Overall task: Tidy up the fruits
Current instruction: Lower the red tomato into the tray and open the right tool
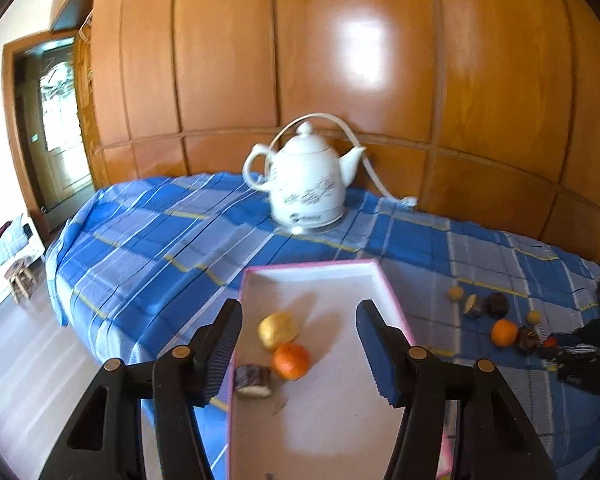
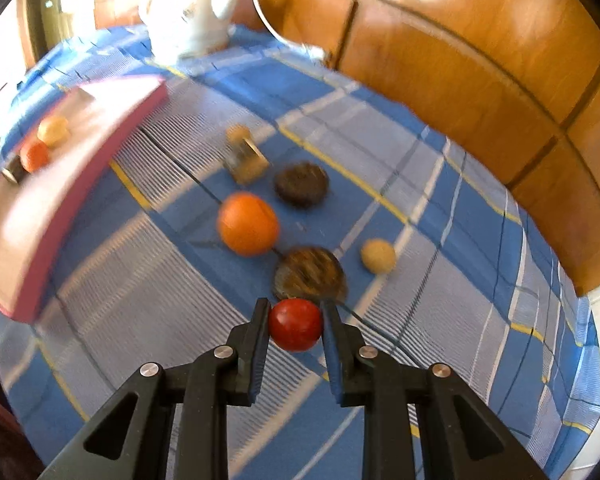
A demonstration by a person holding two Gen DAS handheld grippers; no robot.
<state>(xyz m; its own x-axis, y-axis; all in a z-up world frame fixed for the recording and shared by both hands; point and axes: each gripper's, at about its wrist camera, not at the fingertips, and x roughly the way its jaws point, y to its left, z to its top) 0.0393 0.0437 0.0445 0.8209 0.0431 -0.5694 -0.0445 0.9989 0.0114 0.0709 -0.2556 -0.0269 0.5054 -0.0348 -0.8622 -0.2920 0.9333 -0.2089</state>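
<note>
A pink-rimmed white tray (image 1: 320,272) lies on the blue checked cloth; it also shows in the right wrist view (image 2: 100,148). In it are a yellow fruit (image 1: 278,330), an orange (image 1: 291,361) and a dark cut fruit (image 1: 253,380). My left gripper (image 1: 300,350) is open and empty, above the tray. My right gripper (image 2: 295,330) is shut on a red fruit (image 2: 296,329), above the cloth. Loose on the cloth are an orange (image 2: 247,224), two dark brown fruits (image 2: 301,184) (image 2: 309,272), a small yellow fruit (image 2: 377,256) and a cut fruit piece (image 2: 246,158).
A white kettle (image 1: 306,182) with a white cord stands at the back of the table against the wooden panel wall (image 1: 300,60). The table's left edge drops to the floor (image 1: 28,360). The right gripper shows at the right edge of the left wrist view (image 1: 580,354).
</note>
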